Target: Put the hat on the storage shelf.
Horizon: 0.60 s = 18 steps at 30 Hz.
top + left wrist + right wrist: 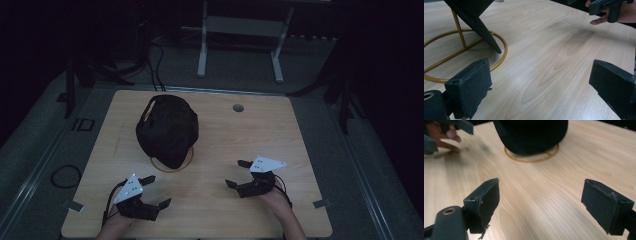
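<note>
Left gripper (pixel 156 190) sits low at the near left of the wooden table (pixel 260 135), jaws spread wide and empty, forearm entering from below. Right gripper (pixel 238 173) mirrors it at near right, also wide open, holding nothing. Beyond them, a black cap (pixel 167 127) rests on a gold wire stand (pixel 172 167).

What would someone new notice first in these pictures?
A black cap perched on a gold wire stand with a ring base dominates the far-left part of the pale wooden table. Nearer the person, the left gripper and right gripper hover with jaws wide open, holding nothing.
</note>
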Each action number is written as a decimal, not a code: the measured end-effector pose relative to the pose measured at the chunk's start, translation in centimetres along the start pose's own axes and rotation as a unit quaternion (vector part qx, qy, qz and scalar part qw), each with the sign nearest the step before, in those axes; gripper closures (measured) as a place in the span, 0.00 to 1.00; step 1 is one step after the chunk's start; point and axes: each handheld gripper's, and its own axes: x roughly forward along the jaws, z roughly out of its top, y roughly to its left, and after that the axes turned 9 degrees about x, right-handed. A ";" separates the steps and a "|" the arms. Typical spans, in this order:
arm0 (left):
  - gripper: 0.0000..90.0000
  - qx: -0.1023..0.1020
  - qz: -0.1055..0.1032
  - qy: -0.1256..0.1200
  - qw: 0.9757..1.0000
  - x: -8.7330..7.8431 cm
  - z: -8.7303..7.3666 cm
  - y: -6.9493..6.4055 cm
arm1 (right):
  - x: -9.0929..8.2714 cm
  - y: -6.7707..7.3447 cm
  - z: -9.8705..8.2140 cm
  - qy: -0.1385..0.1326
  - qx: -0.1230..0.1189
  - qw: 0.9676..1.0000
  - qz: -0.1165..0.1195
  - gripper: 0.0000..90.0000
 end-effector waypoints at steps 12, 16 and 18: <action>0.05 0.000 0.000 0.003 1.000 0.1 -0.1 0.0 | -2.2 -1.3 -2.9 0.012 0.012 0.999 -0.038 0.17; 0.05 -0.001 -0.001 0.001 1.000 0.1 -0.2 0.0 | -3.1 -1.6 -3.5 0.010 0.012 0.999 -0.050 0.17; 0.05 0.000 0.000 0.004 1.000 0.1 -0.2 0.0 | -3.5 -1.8 -3.9 0.010 0.017 0.998 -0.052 0.17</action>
